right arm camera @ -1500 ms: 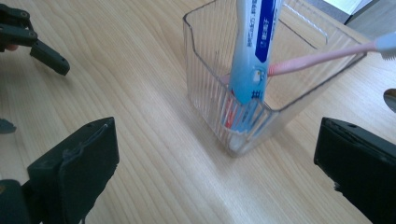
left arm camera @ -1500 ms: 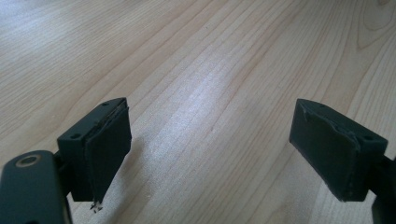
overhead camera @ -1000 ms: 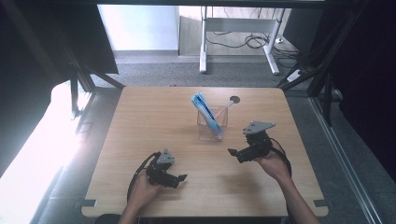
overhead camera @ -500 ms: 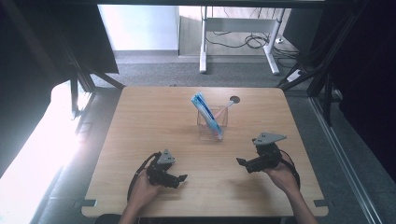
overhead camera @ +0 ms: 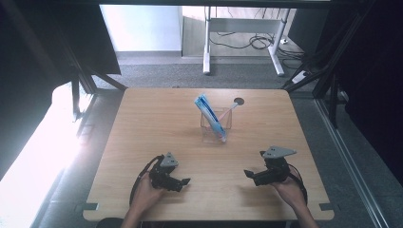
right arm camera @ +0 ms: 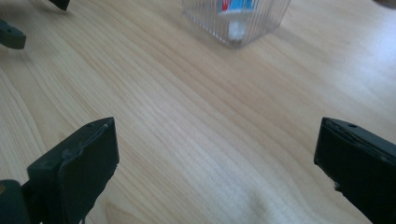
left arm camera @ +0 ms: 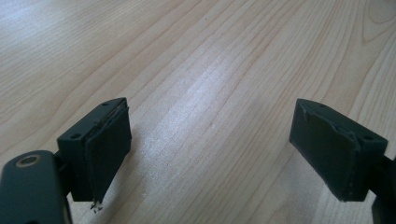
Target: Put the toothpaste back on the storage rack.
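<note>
**Clear cup stocked, both tongs idle**

Pale wood desk [overhead camera: 157, 123], one clear cup [overhead camera: 215, 127] standing near its middle with a blue tube [overhead camera: 208, 110] and a toothbrush [overhead camera: 230, 108] leaning inside. Left tongs [overhead camera: 184, 181] rest low at the near edge, jaws wide apart, nothing between them. Right tongs [overhead camera: 247, 173] hang just above the desk, likewise spread and empty.

The cup lies ahead of both tongs, well apart from each, somewhat closer to the right pair; the right gripper view shows its base [right arm camera: 236, 21] at the top. Judgement: any further reach should approach from above, keep jaws spread, and avoid nudging the light cup sideways.
</note>
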The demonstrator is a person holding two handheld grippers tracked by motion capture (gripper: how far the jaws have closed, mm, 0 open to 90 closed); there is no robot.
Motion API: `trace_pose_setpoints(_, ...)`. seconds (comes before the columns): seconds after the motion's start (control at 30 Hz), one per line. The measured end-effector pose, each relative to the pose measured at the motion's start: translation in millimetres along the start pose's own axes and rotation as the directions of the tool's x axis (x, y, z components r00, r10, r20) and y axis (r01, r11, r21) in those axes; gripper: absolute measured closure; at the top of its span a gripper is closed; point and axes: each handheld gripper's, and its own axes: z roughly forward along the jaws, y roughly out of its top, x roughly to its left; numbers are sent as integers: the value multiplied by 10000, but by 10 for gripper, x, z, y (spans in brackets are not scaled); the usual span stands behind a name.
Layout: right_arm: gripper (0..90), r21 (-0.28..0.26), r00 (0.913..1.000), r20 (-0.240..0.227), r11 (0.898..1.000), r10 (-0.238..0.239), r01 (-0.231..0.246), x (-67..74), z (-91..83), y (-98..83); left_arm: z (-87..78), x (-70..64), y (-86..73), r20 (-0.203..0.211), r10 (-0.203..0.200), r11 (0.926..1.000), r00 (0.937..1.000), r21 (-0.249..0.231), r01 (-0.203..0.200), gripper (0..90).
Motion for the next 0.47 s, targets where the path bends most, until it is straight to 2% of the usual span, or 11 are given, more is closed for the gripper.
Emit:
trace_pose_setpoints(0.23,0,416,9999,-6,9990,166,-165,-18,56,-167,34,-3,-8,29,-14,9999,10000,142,14,131)
trace_pose_setpoints(0.47,0,694,9994,64,9970,345,-349,-73,66,-273,30,-15,11,-199,60,9998,9998,169,-57,131)
